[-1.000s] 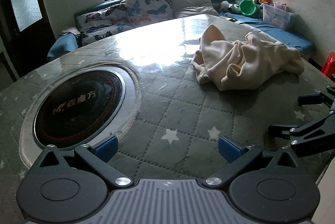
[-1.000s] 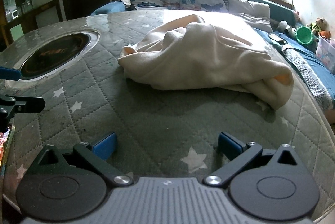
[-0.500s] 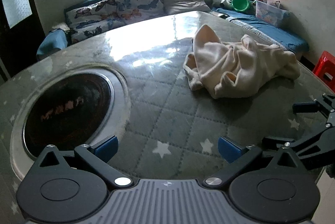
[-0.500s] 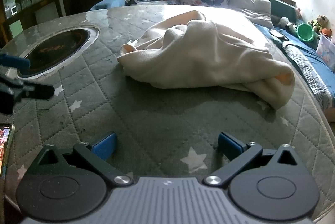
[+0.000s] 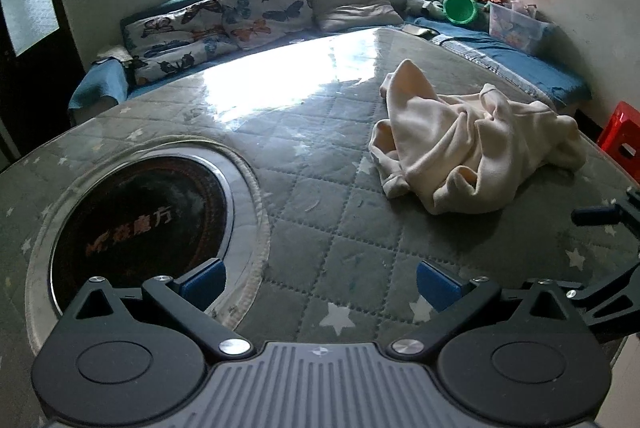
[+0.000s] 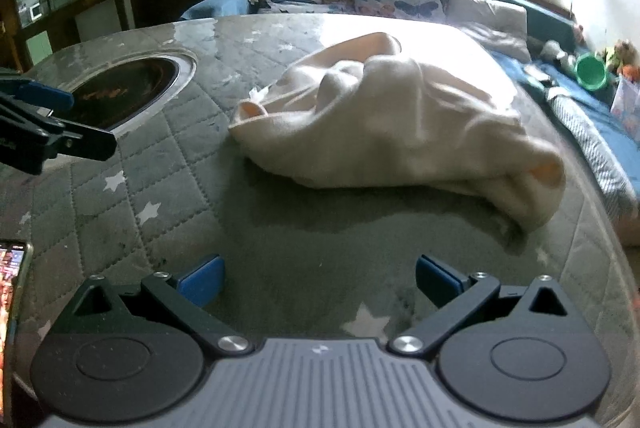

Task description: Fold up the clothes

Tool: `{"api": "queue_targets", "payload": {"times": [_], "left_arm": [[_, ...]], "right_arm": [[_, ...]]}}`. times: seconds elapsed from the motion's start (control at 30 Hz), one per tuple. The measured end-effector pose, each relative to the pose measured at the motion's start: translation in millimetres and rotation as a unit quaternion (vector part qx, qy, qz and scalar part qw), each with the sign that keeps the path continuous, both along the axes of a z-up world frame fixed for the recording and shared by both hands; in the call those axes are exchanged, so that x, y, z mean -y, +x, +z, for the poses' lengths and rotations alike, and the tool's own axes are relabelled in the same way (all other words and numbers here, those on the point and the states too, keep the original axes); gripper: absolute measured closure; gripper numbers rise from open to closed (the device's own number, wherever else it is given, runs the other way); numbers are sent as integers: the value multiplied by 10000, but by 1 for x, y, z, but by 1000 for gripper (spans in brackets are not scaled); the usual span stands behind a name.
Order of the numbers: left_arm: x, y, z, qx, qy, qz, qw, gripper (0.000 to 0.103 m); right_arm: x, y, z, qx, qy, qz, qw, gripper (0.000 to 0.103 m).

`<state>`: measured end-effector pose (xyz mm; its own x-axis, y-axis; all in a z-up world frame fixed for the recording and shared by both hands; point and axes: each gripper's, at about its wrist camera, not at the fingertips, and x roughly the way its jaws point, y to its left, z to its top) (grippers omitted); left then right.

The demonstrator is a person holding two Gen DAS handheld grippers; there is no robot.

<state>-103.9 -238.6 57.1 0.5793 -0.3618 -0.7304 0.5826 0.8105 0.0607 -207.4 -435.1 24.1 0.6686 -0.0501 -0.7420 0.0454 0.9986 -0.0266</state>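
Note:
A crumpled cream garment (image 5: pixel 472 143) lies in a heap on the round quilted table (image 5: pixel 312 203), to the right of centre. It also shows in the right wrist view (image 6: pixel 392 123), straight ahead and close. My left gripper (image 5: pixel 320 282) is open and empty, low over the table's near edge, well short of the garment. My right gripper (image 6: pixel 318 282) is open and empty, a short way in front of the garment. Each gripper appears at the edge of the other's view: the right one (image 5: pixel 600 252), the left one (image 6: pixel 44 123).
A round black hotplate (image 5: pixel 140 220) is set into the table at the left. A phone (image 6: pixel 10 292) lies at the near left edge. A bench with butterfly cushions (image 5: pixel 240 11) and toys runs behind the table. A red stool (image 5: pixel 622 143) stands at the right.
Both grippers have moved a little forward and up toward the garment; the left gripper reaches further into the right wrist view. The garment has not moved.

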Motion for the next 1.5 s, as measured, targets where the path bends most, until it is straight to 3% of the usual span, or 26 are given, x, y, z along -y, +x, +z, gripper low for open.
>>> {"api": "queue_targets", "payload": {"times": [0.3,1.0,1.27,1.5], "left_arm": [[17,16,-5,-132,-3,-159,9998,0],[60,48,10,28,-22,-467,9989,0],[72,58,10,-25,-6,-538,9985,0],[79,61,11,0,-17,-625,9980,1]], "right_arm": [[5,17,14,194,-166,59,9997,5],[34,61,49,696,-212,-21,9973,14],[47,88,51,712,-156,-124,9973,24],[63,106,45,498,154,-276,9983,48]]}}
